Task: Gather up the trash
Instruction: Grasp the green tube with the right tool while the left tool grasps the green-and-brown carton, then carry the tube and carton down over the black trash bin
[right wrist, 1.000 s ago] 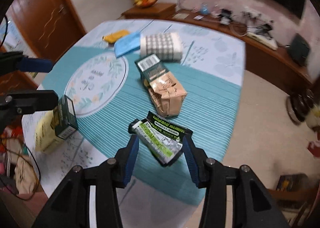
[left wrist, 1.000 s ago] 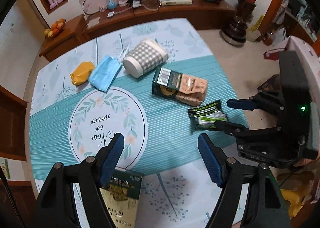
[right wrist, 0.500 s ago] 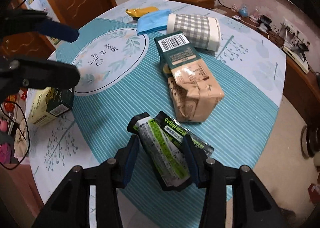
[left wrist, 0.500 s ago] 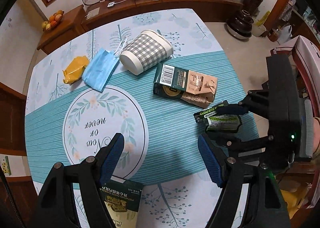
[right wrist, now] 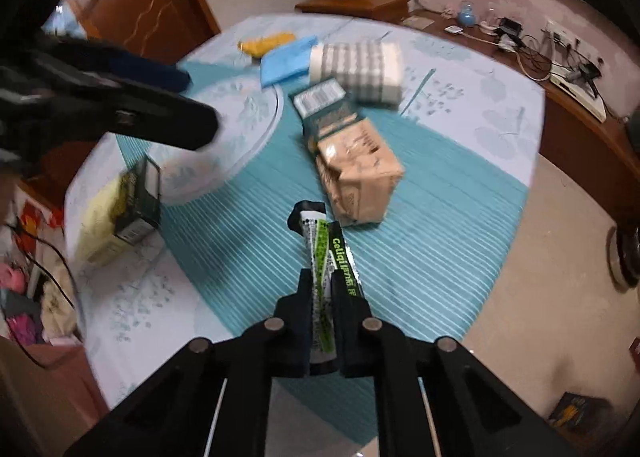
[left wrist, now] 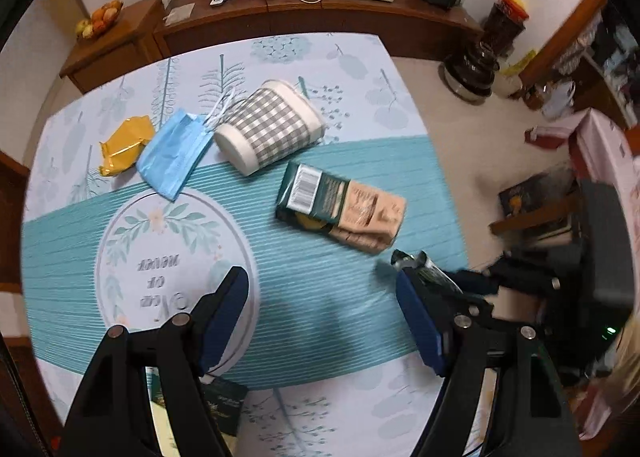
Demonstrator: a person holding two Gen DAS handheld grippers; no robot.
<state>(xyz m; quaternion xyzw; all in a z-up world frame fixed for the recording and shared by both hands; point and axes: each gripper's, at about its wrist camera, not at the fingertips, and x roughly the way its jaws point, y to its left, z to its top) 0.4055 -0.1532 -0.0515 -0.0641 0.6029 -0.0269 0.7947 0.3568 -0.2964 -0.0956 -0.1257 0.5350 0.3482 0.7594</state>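
Note:
My right gripper (right wrist: 323,297) is closing its jaws, and the pads press on a black and green wrapper (right wrist: 320,241), crumpled upright between them at the tablecloth's near edge. The left wrist view shows that wrapper (left wrist: 412,261) beside the right gripper (left wrist: 460,281). My left gripper (left wrist: 320,285) hangs open over the teal cloth with nothing between its fingers. A green and yellow box (left wrist: 224,401) lies under its left finger. Further off lie a green and tan carton (left wrist: 340,213), a checked paper cup (left wrist: 272,129) on its side, a blue face mask (left wrist: 176,153) and a yellow wrapper (left wrist: 124,145).
The table (left wrist: 360,69) ends at bare floor on the right. A wooden sideboard (left wrist: 280,17) with cables and devices runs along the far wall, with a fruit bowl (left wrist: 100,17) at its left. Clutter sits on the floor to the left of the table (right wrist: 24,277).
My right gripper's jaws have come together on the black and green wrapper, squeezing it narrow. My left gripper has drifted over the table, still open.

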